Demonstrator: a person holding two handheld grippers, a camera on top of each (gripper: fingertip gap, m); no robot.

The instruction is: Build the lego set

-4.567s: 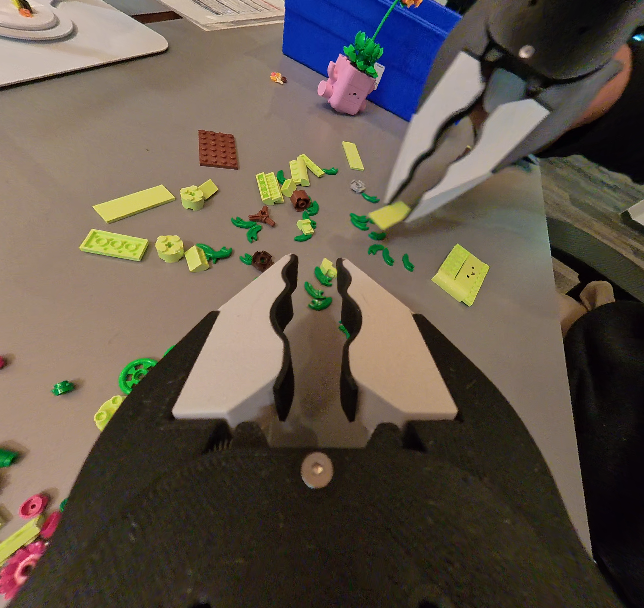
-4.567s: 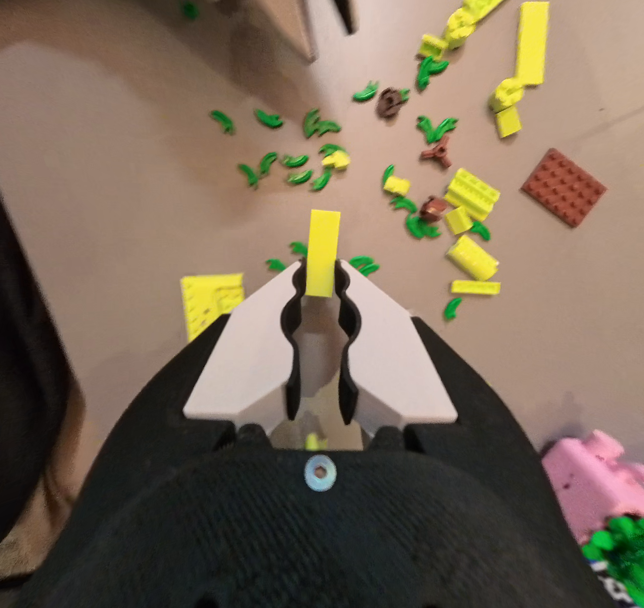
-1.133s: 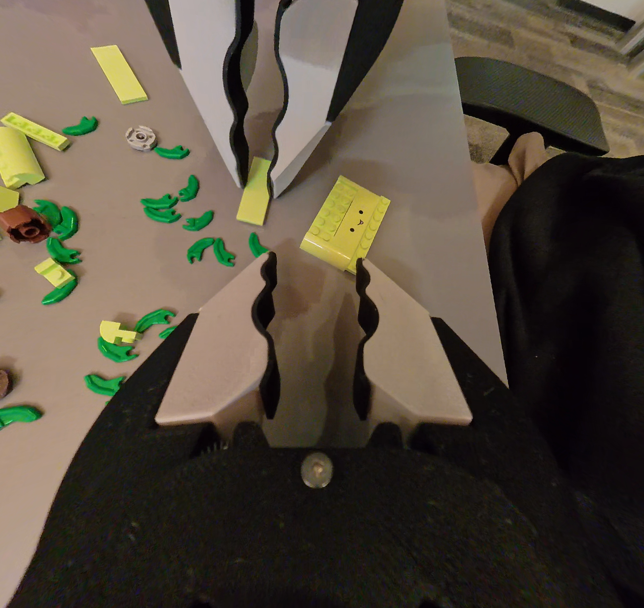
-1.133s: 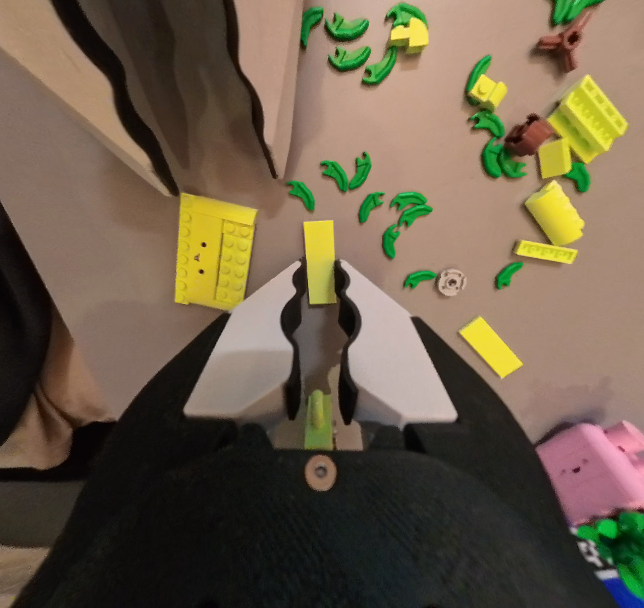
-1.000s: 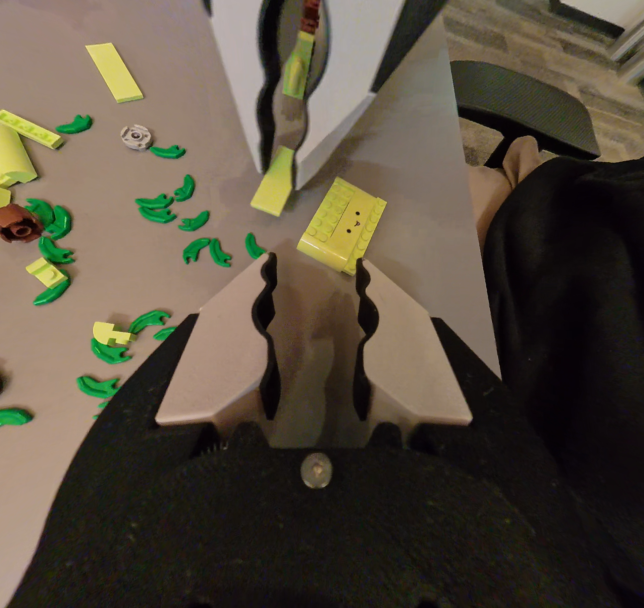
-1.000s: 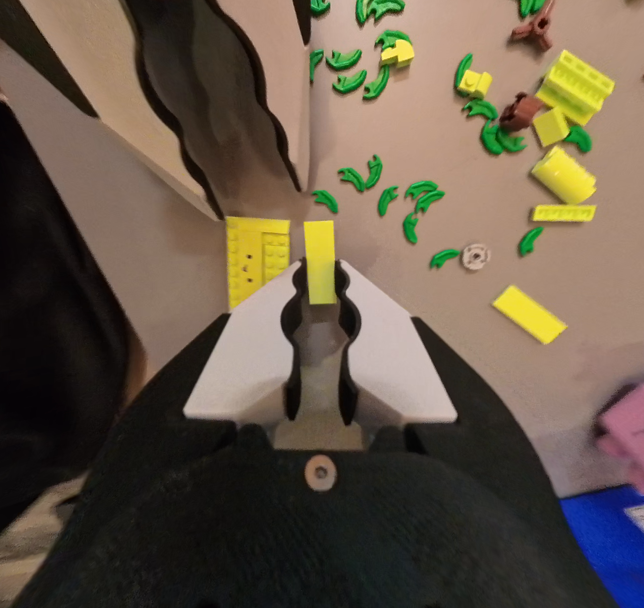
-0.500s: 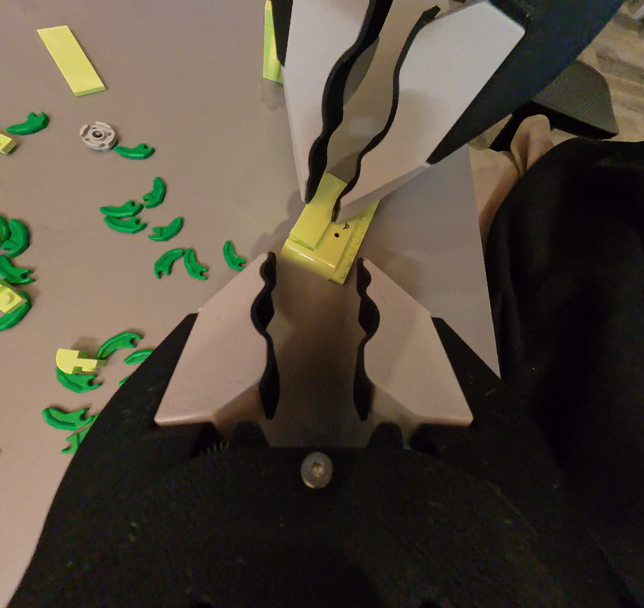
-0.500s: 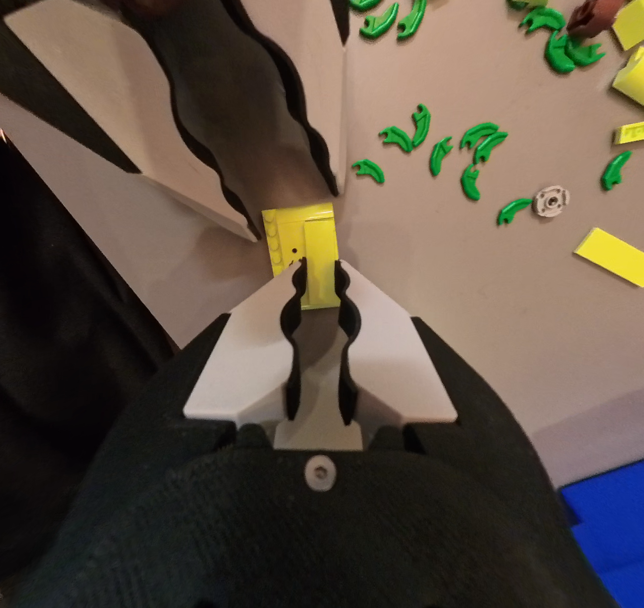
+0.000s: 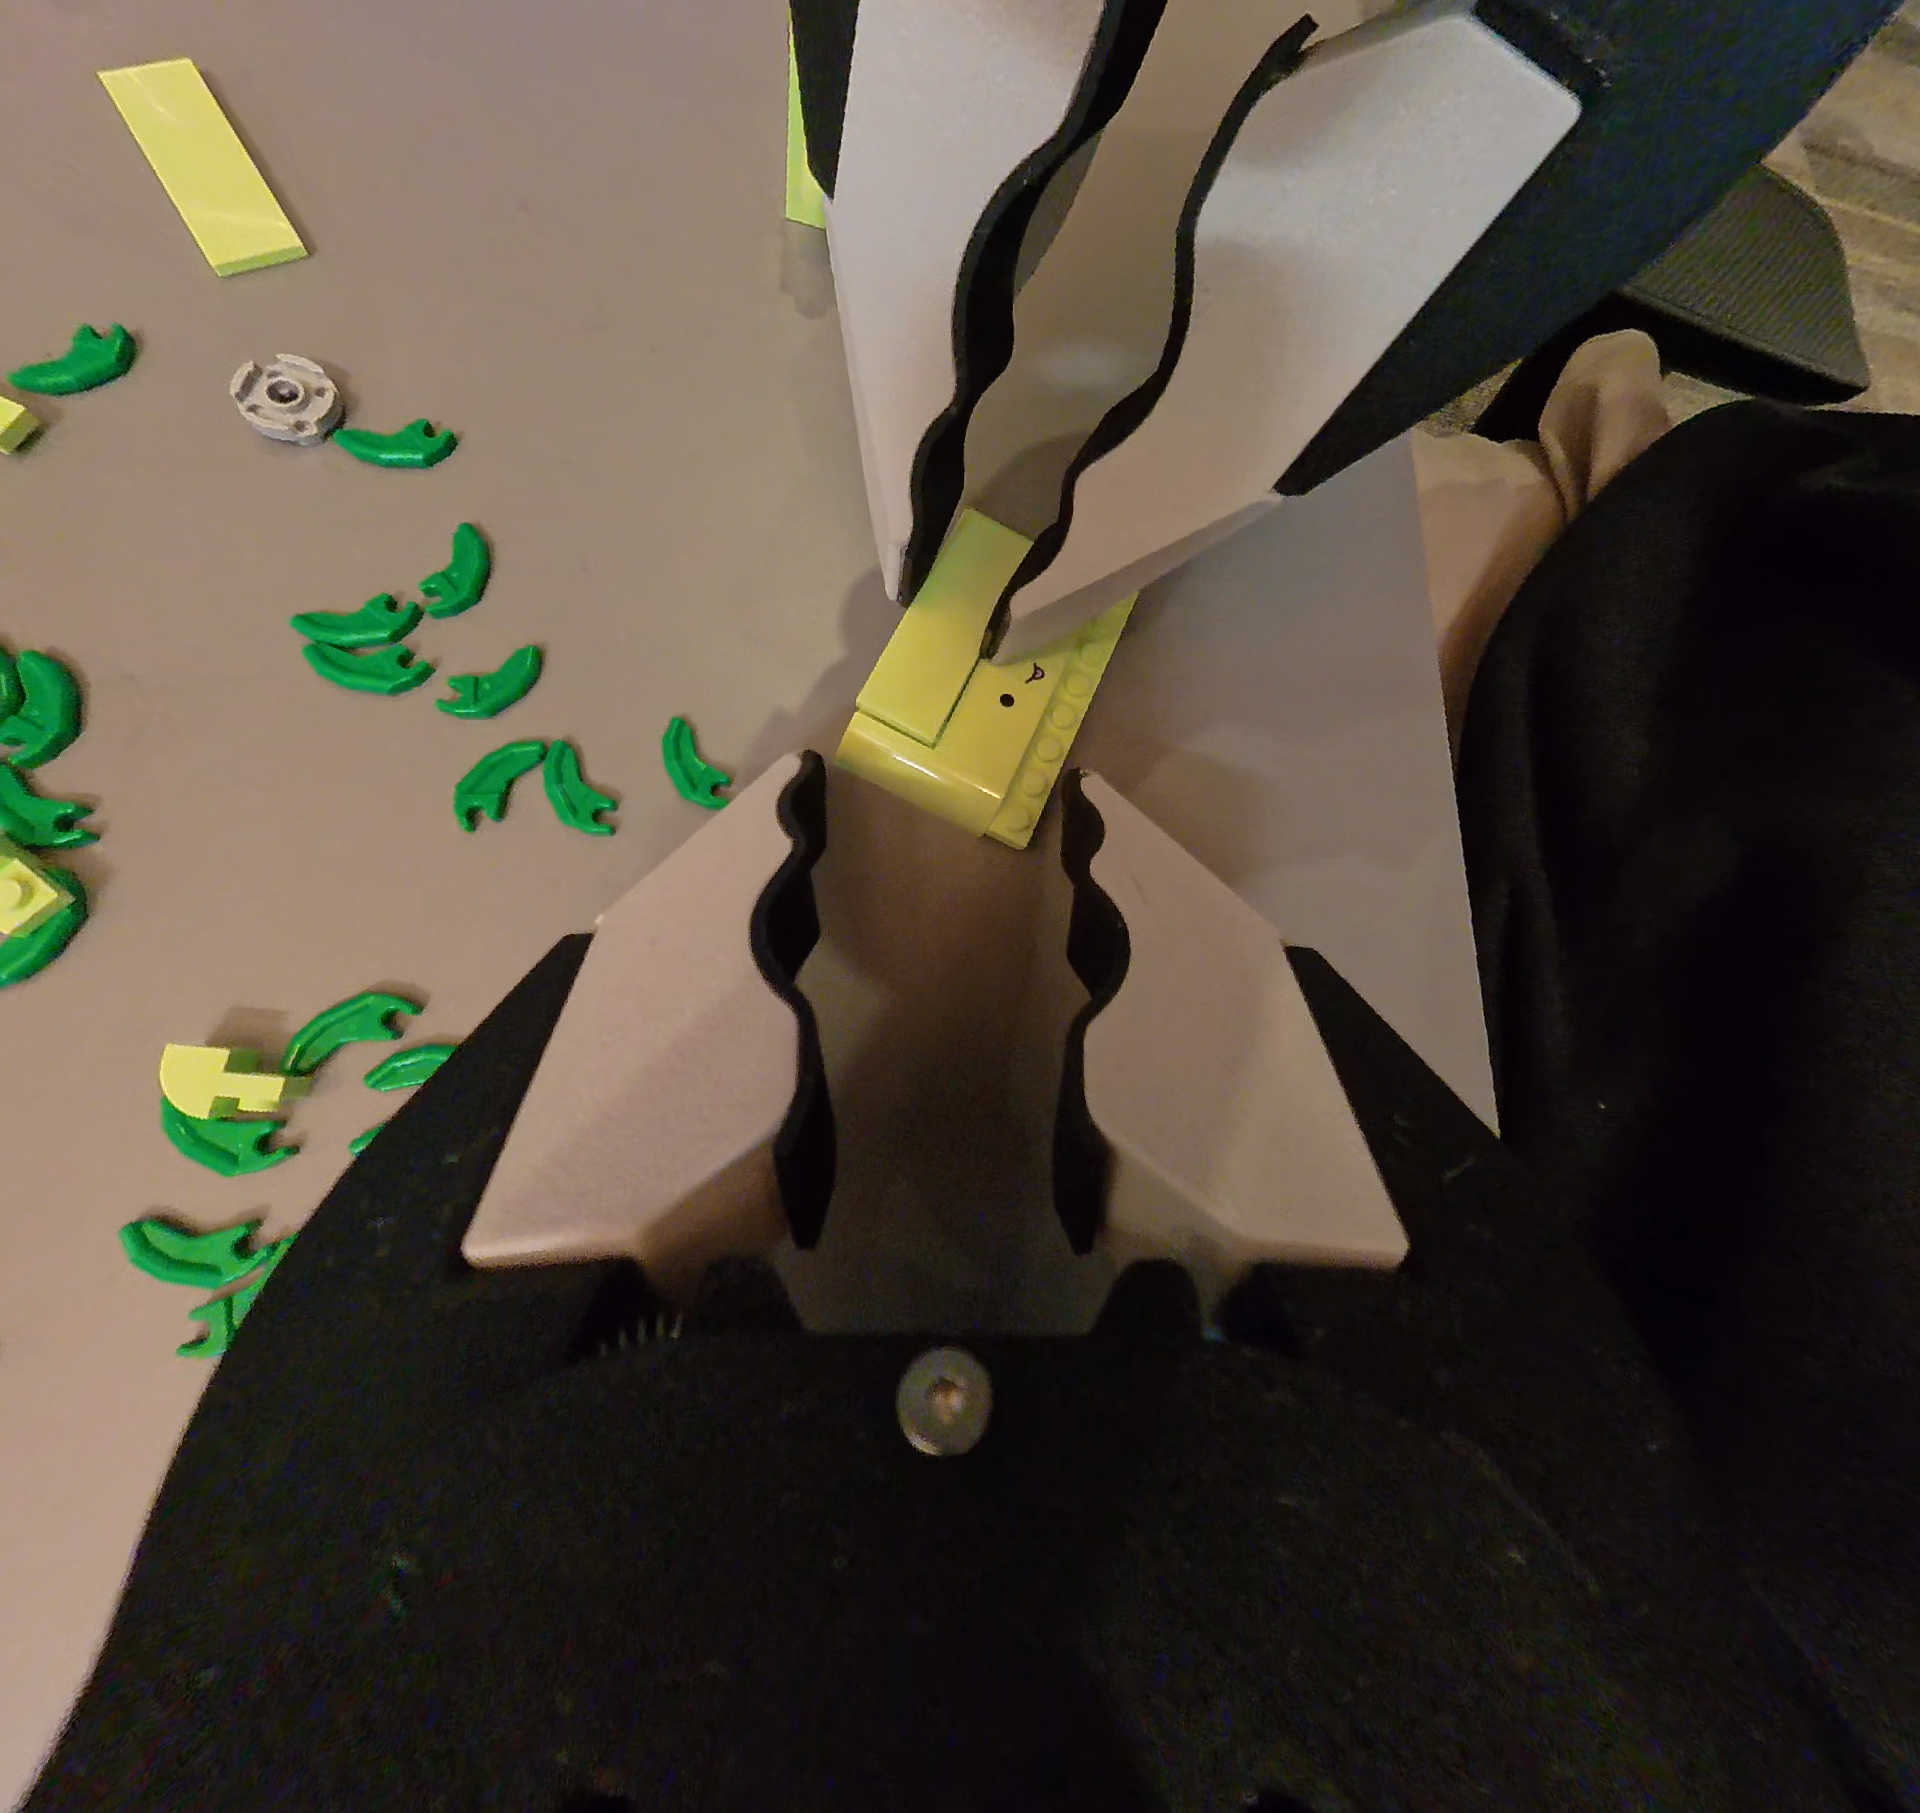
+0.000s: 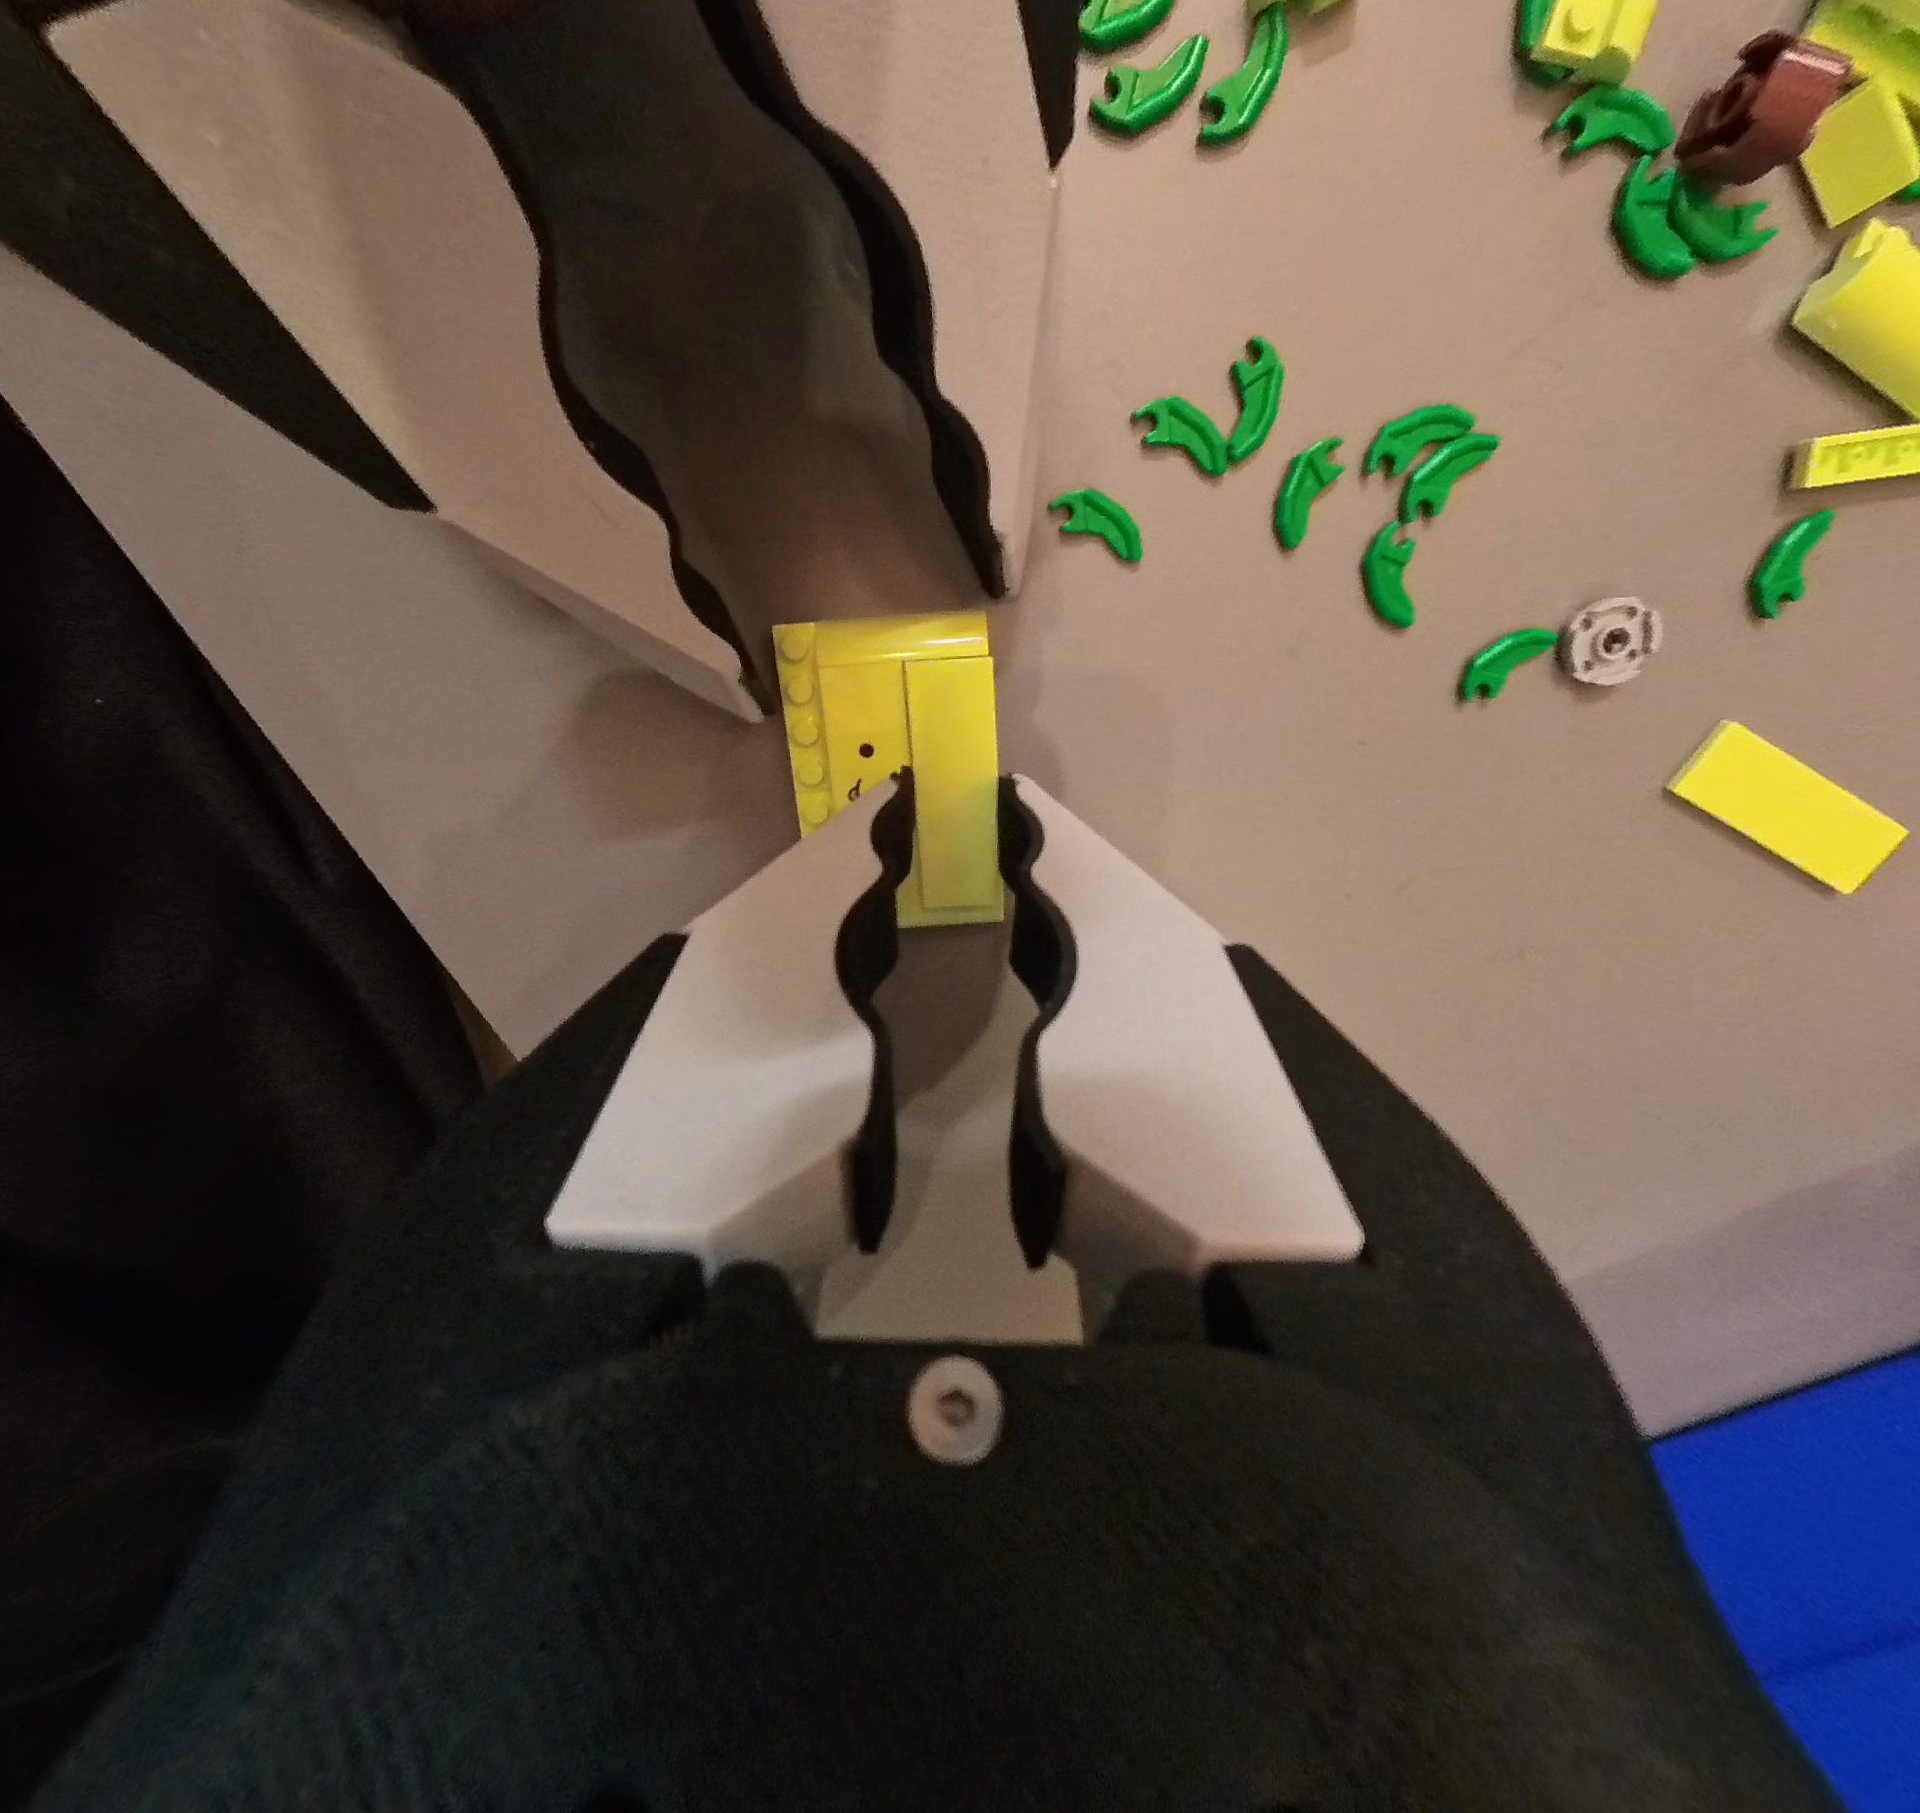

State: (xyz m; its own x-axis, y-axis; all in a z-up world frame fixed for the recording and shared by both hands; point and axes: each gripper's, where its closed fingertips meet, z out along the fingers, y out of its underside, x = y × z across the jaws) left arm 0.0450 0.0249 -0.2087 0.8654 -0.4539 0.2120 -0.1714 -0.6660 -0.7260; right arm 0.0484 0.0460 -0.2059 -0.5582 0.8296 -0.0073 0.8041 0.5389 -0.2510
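Two grippers: right gripper [image 10: 954,781] fingers clamp lime tile [image 10: 951,776] onto face block [image 9: 1003,724]; left gripper [image 9: 940,787] fingers apart, empty; blue bin [image 10: 1808,1514] only in right view

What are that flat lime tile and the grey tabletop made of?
The lime tile looks like smooth, glossy moulded plastic: crisp edges, soft highlights. The tabletop looks like a matte grey laminate, plain and grainless, though that is less sure.
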